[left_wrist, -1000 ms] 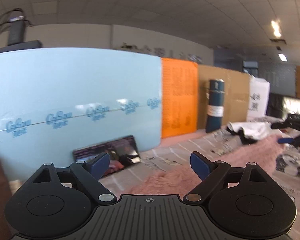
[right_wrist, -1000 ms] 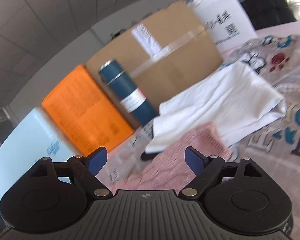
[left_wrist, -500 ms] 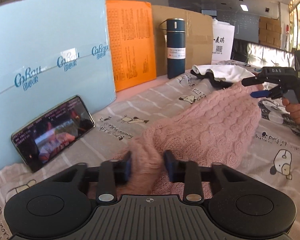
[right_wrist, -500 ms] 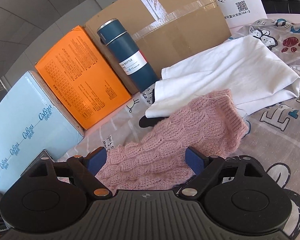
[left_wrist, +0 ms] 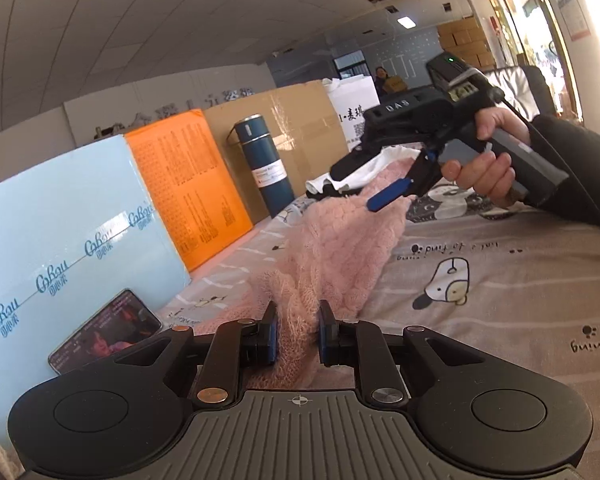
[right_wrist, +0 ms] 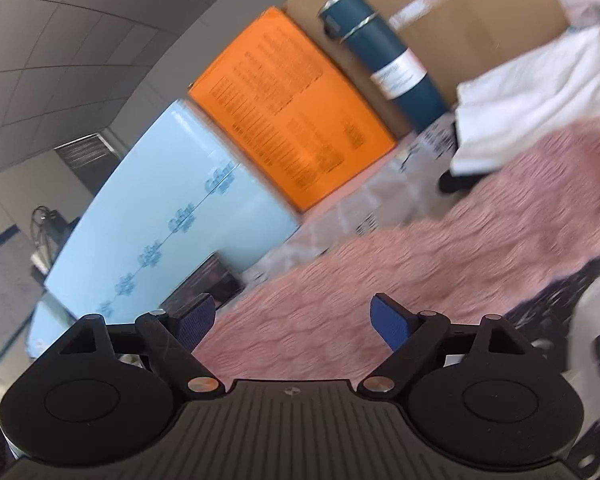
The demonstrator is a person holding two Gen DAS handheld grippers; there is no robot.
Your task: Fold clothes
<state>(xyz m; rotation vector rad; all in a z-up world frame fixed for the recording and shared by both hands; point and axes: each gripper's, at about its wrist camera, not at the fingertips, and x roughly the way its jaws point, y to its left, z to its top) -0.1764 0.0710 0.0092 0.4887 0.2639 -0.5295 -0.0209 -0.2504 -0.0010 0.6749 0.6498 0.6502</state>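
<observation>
A pink knitted sweater lies stretched across the printed bedsheet. My left gripper has a bunched end of it between its pads; the jaws are closing and press on the knit. At the sweater's far end, a hand holds my right gripper just above the knit. In the right wrist view, the right gripper stands wide, its jaws closing slightly, with the blurred sweater under them and nothing gripped. A white garment lies beyond the sweater.
Along the back edge stand a light blue box, an orange box, a dark blue flask and a cardboard box. A phone leans against the light blue box. Bare bedsheet lies to the right of the sweater.
My left gripper came down, closed on the sweater's near end and has rolled while lifting it. The right gripper stayed open and swung left over the sweater.
</observation>
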